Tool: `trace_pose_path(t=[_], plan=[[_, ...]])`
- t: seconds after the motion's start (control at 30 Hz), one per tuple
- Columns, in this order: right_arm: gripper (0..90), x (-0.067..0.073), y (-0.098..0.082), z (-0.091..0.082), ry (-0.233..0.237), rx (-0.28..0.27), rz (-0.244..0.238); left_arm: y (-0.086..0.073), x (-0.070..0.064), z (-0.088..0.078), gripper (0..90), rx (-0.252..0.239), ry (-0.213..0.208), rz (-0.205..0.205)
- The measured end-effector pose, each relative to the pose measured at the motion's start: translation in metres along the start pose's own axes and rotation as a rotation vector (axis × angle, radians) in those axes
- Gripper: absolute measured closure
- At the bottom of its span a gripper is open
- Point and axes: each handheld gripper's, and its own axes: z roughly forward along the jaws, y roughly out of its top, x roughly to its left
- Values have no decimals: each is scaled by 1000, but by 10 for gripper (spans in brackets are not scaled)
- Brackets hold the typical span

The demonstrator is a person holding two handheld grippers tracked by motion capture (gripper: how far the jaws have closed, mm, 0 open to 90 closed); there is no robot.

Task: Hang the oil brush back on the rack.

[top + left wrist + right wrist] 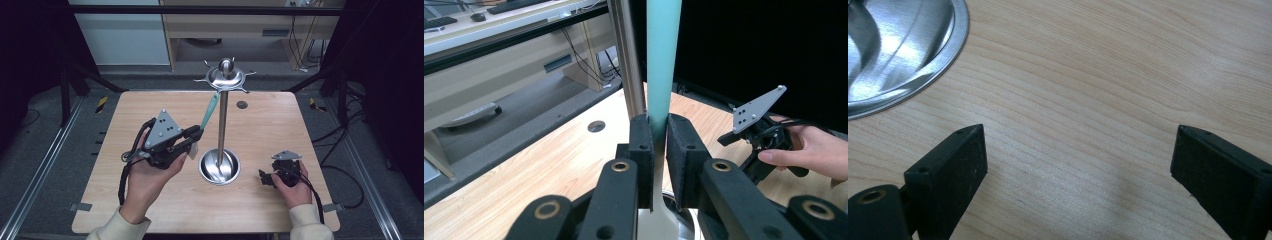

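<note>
A utensil with a teal handle [210, 111] and a pale head stands tilted, its top leaning toward the stand's hook ring [226, 77]. My left gripper [195, 137] is shut on the lower handle, left of the steel pole [222, 120]. In the left gripper view the black pads clamp the teal handle [663, 60] from both sides, with the pole [626, 60] just behind. My right gripper [265, 177] rests low on the table, right of the round steel base [219, 166]. It is open in the right gripper view [1078, 170], with bare wood between its jaws.
The wooden table [150, 110] has a small round hole [242, 105] behind the stand. The base's rim [908, 45] lies close to the right gripper's left jaw. Black frame rails run along both table sides, and a desk stands beyond the far edge.
</note>
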Motion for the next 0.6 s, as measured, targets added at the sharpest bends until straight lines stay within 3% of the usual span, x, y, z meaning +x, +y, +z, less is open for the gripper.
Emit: trace_pose_path(t=[0.6], plan=[[86,0,0,1,4,0,-3,1,2,4,816,6,-18,-2]])
